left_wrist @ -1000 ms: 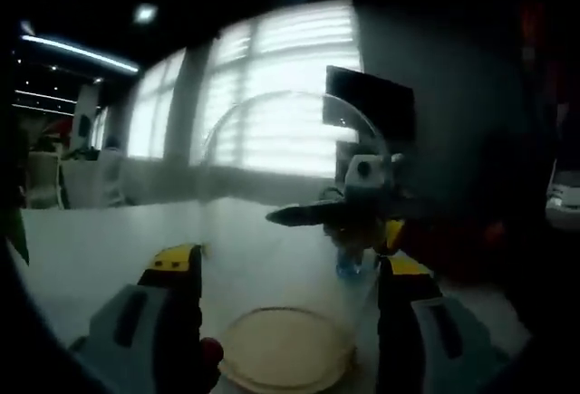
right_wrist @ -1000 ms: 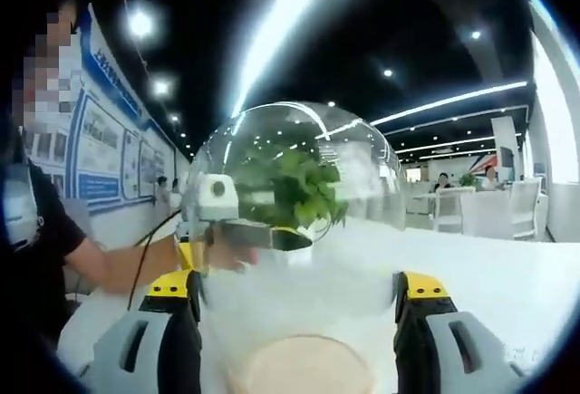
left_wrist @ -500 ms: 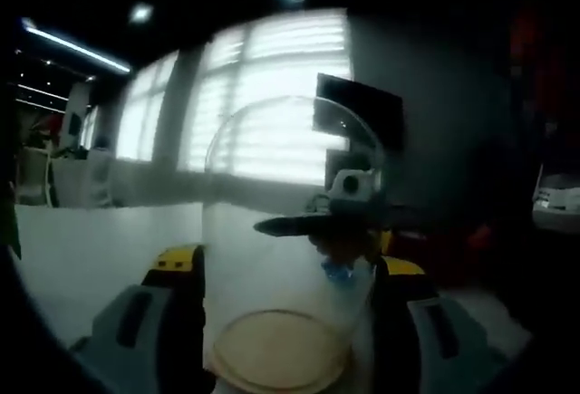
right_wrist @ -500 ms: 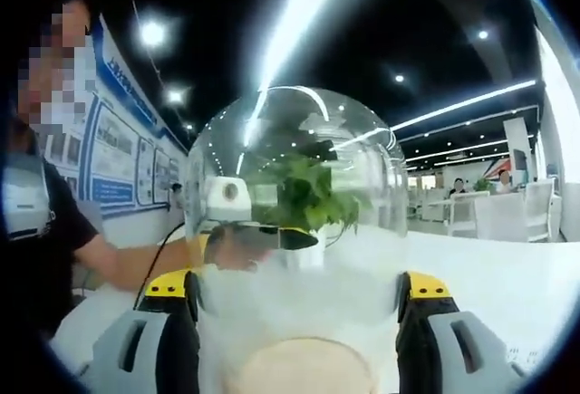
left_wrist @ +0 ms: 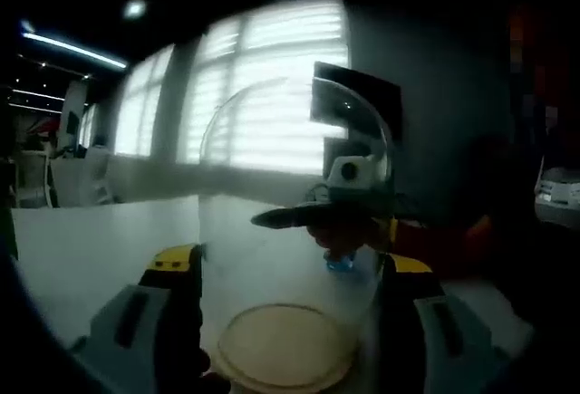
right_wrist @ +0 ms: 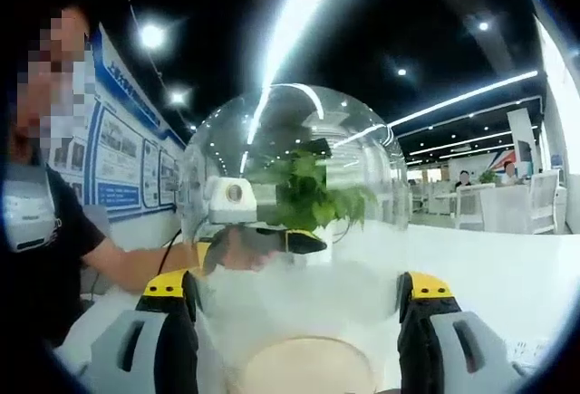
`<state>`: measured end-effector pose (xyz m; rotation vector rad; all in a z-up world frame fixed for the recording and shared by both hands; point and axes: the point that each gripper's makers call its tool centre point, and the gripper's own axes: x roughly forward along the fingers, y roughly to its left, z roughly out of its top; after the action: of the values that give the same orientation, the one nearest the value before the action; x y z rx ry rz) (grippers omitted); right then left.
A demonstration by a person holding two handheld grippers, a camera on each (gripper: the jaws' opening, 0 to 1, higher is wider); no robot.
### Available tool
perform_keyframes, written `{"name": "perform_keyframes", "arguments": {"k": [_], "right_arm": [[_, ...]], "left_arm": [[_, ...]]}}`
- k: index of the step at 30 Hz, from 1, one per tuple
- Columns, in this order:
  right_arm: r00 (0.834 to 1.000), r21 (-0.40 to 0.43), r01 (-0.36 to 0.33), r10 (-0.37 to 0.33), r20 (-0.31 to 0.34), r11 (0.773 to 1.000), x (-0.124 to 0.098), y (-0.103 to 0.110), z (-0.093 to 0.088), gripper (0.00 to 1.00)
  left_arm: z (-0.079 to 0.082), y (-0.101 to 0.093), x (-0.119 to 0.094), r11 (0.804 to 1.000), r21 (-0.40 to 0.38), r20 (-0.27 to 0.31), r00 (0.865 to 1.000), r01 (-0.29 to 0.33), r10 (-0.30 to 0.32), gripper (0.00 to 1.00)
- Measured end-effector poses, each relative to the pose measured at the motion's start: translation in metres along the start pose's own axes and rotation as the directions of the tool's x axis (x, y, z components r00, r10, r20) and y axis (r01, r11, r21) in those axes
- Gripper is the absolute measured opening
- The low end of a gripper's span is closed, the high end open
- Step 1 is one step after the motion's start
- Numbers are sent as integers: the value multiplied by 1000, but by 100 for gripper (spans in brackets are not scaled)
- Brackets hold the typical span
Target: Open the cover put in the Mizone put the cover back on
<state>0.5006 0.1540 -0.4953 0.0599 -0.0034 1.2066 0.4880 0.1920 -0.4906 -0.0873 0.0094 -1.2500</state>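
A clear glass dome cover (left_wrist: 272, 168) stands between the yellow-tipped jaws of my left gripper (left_wrist: 290, 263), which is shut on its sides. A round wooden base (left_wrist: 285, 347) lies under it. Through the glass I see my right gripper (left_wrist: 313, 220) on the far side, with something small and blue (left_wrist: 340, 264) just below it. In the right gripper view the same dome (right_wrist: 299, 158) sits between the jaws of my right gripper (right_wrist: 294, 283), shut on it over the wooden base (right_wrist: 304, 367). My left gripper (right_wrist: 267, 240) shows through the glass at the left.
The white table (left_wrist: 82, 249) runs off to the left; dark wall and bright blinds lie behind. In the right gripper view a green plant (right_wrist: 308, 195) shows through the dome, a person (right_wrist: 45, 249) stands at the left, and white table (right_wrist: 507, 276) lies to the right.
Both views have shifted slightly, and the dome sits a little higher in each. Both grippers keep their hold on it.
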Motion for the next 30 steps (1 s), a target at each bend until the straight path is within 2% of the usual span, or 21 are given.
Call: {"name": "perform_keyframes", "arguments": {"k": [7, 14, 25, 30], "right_arm": [[1000, -9, -6, 6, 9, 1000, 1, 1, 2, 87], [1000, 2, -4, 4, 8, 1000, 1, 0, 2, 86], [1000, -27, -4, 4, -6, 1000, 3, 6, 8, 87], [1000, -15, -6, 6, 3, 1000, 1, 8, 12, 87]], "left_arm": [[3, 1, -1, 1000, 13, 17, 1000, 25, -25, 66], [6, 1, 1, 1000, 4, 18, 1000, 17, -17, 65], [14, -5, 0, 999, 39, 5, 1000, 4, -4, 67], [19, -8, -1, 999, 33, 22, 1000, 4, -4, 68]]}}
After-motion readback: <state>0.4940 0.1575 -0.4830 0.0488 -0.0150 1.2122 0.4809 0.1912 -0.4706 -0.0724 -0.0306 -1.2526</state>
